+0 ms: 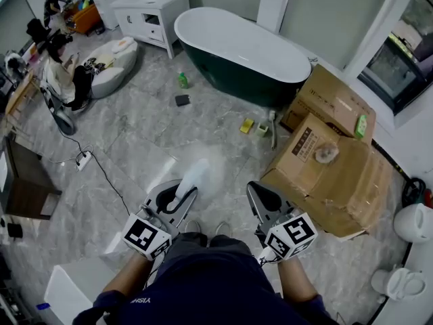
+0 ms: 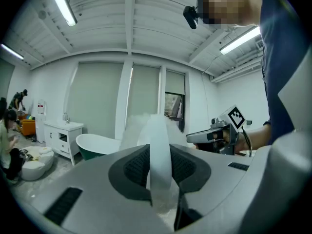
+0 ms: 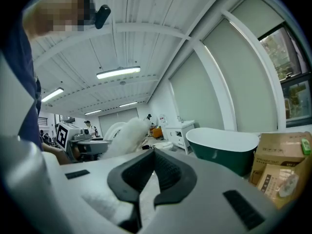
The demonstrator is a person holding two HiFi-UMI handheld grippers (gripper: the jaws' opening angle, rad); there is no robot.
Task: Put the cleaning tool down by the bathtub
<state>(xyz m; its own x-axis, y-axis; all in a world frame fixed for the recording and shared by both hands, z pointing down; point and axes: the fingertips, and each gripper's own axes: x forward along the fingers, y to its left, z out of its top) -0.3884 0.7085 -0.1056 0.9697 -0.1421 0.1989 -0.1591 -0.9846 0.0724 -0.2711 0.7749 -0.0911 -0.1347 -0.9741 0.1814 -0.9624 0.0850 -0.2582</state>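
Observation:
My left gripper (image 1: 177, 193) is shut on the white handle of the cleaning tool (image 1: 193, 176), whose fluffy white head points forward over the floor. In the left gripper view the handle (image 2: 160, 152) stands upright between the two pads, with the fluffy head behind it. My right gripper (image 1: 262, 195) is beside it, shut and holding nothing. In the right gripper view its pads (image 3: 165, 172) meet, and the fluffy head (image 3: 127, 135) shows to the left. The dark green bathtub (image 1: 243, 49) with a white inside stands ahead across the marble floor and also appears as the bathtub (image 3: 224, 143) in the right gripper view.
Large cardboard boxes (image 1: 331, 161) sit right of the tub. On the floor before the tub lie a green bottle (image 1: 183, 80), a dark sponge (image 1: 182, 100) and a yellow sponge (image 1: 247, 125). A white vanity (image 1: 150, 12) stands at the back. People (image 1: 64, 70) sit far left, near a cable and power strip (image 1: 84, 160).

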